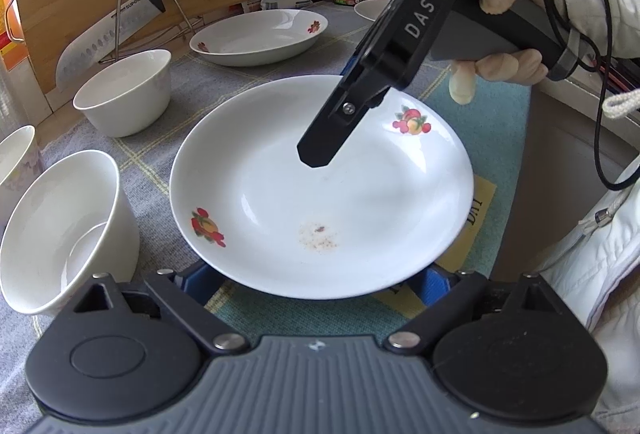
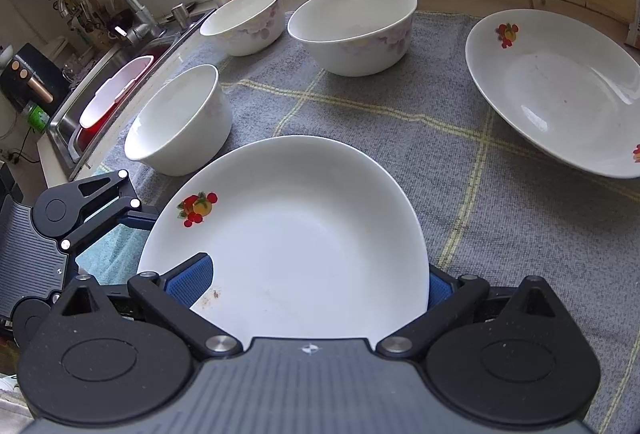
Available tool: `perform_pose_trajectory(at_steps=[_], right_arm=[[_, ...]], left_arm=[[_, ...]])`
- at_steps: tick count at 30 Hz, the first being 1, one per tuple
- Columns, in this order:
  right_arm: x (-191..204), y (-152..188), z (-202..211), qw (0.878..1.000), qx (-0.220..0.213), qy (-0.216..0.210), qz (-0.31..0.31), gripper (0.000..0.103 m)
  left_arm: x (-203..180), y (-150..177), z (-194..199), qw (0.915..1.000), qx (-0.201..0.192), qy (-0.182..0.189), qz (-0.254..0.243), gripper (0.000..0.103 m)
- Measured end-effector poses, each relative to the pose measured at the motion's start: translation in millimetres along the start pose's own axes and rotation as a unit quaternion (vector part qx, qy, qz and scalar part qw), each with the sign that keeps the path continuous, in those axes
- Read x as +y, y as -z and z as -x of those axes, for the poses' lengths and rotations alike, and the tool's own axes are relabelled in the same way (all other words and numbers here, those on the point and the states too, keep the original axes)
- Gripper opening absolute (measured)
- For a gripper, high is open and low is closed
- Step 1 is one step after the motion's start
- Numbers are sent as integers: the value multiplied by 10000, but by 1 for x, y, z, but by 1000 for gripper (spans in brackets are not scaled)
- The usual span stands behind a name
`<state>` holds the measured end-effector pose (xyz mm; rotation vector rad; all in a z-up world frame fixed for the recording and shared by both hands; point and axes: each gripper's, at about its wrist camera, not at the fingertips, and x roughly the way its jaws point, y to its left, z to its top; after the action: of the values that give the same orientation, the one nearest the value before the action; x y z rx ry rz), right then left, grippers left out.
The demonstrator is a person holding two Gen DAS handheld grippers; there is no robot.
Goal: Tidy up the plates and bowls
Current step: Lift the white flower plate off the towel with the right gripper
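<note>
Left wrist view is showing the fruit-printed plate [image 1: 320,190] sitting in front of the left tool [image 1: 316,278], whose blue pads are spread wide to either side of the near rim; whether they are touching it I cannot tell, so its grip is uncertain. The right tool [image 2: 320,286] is reaching in from the far side, and in the right wrist view its blue pads are standing on either side of the plate's edge, one over the inner face, one behind the rim; it appears to be pinching the rim, though contact is hard to confirm. The plate is hanging tilted over the grey cloth on the table [image 2: 520,234], near the small white bowl [image 2: 180,122], with a second plate [image 2: 560,90] well apart beyond it. To do this step well, I judge the rim grip should be kept deep and square, the plate carried level, then lowered concentrically onto the second plate. Being round, the plate has no long axis; its hollow is facing up, with its fruit prints on opposite sides of the rim.
</note>
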<state>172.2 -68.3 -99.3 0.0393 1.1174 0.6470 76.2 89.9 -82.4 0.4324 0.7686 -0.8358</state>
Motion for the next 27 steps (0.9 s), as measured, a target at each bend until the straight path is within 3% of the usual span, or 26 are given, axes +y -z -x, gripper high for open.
perform_pose_trajectory(at_steps=[8,27], right_arm=[[0,3,3,9998,147,-87,-48,103],[-18,-7,2,9972,-10,-530,-523,103]], left_arm=[[0,0,2,10000,59,19,-24,91],[2,1,1,9999,-81,96,-102,95]])
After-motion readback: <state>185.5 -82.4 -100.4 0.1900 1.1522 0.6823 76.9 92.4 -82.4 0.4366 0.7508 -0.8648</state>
